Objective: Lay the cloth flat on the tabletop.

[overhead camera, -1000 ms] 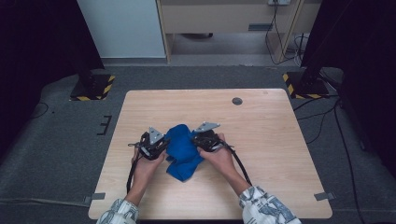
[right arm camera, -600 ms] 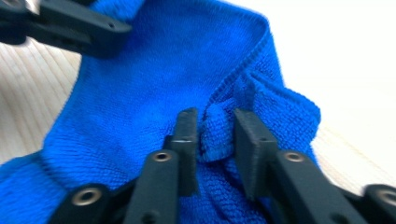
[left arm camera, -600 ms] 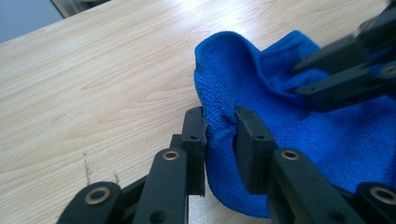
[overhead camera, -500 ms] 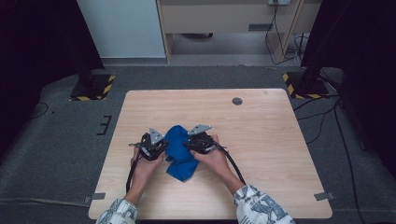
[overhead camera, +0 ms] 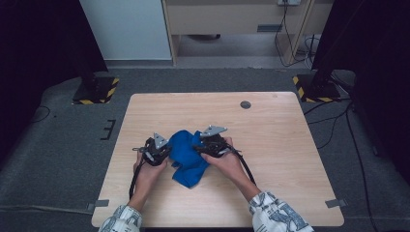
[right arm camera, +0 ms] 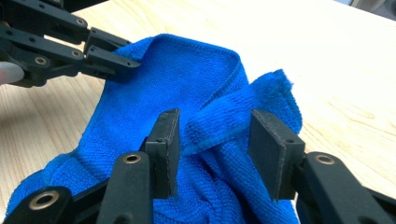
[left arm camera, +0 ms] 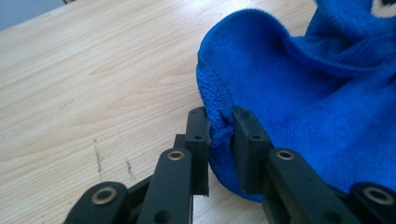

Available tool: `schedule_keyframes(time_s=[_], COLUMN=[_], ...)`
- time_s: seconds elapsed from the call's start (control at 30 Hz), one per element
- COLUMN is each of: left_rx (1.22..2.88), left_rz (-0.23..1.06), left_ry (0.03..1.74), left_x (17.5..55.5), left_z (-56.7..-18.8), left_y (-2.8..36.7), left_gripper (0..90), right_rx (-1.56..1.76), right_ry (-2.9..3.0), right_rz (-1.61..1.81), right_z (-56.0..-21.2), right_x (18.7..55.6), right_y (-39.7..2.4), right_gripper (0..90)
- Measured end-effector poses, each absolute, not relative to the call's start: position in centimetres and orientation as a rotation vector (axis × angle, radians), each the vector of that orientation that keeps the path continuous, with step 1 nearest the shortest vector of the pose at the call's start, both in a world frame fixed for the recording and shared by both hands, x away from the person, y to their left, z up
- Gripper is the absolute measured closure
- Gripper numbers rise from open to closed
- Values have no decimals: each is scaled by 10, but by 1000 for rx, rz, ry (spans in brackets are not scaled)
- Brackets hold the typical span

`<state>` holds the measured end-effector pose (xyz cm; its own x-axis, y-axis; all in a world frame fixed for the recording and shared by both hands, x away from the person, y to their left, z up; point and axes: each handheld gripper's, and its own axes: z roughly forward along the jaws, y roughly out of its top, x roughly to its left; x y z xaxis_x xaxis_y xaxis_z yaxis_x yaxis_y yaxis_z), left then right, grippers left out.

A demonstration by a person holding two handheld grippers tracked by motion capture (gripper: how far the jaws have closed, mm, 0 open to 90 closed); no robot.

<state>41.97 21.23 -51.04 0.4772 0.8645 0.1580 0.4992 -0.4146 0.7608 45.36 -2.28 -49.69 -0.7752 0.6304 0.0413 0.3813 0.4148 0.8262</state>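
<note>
Presently the left gripper (left arm camera: 219, 133) is clamped on a hemmed edge of the blue cloth (overhead camera: 186, 153), fold pinched between its pads. The right gripper (right arm camera: 212, 140) has just been opening; its jaws stand apart astride a raised fold, pads not pressing. Cloth lies bunched between both grippers, long axis running from them towards the person, slightly skewed. Bare table (overhead camera: 280, 140) lies outward of each gripper and beyond. Surface is pale wood grain with a small dark disc (overhead camera: 245, 104) far off. Grey floor (overhead camera: 58, 145) surrounds it.
</note>
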Motion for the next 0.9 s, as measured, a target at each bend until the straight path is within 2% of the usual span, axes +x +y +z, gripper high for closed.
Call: schedule_keyframes(time_s=[0.13, 0.43, 0.9], left_rx=[2080, 2068, 2039], left_rz=[724, 730, 730], left_ry=[1132, 1137, 1123], left_x=[420, 420, 419], left_z=[-512, -510, -507], left_y=[215, 217, 216], left_gripper=[777, 776, 775], right_rx=[883, 877, 894], right_ry=[2388, 2331, 2298], right_rz=[1300, 1316, 1332], right_z=[-494, -485, -479], right_x=[452, 453, 471], right_y=[-26, -43, -44], right_gripper=[566, 700, 694])
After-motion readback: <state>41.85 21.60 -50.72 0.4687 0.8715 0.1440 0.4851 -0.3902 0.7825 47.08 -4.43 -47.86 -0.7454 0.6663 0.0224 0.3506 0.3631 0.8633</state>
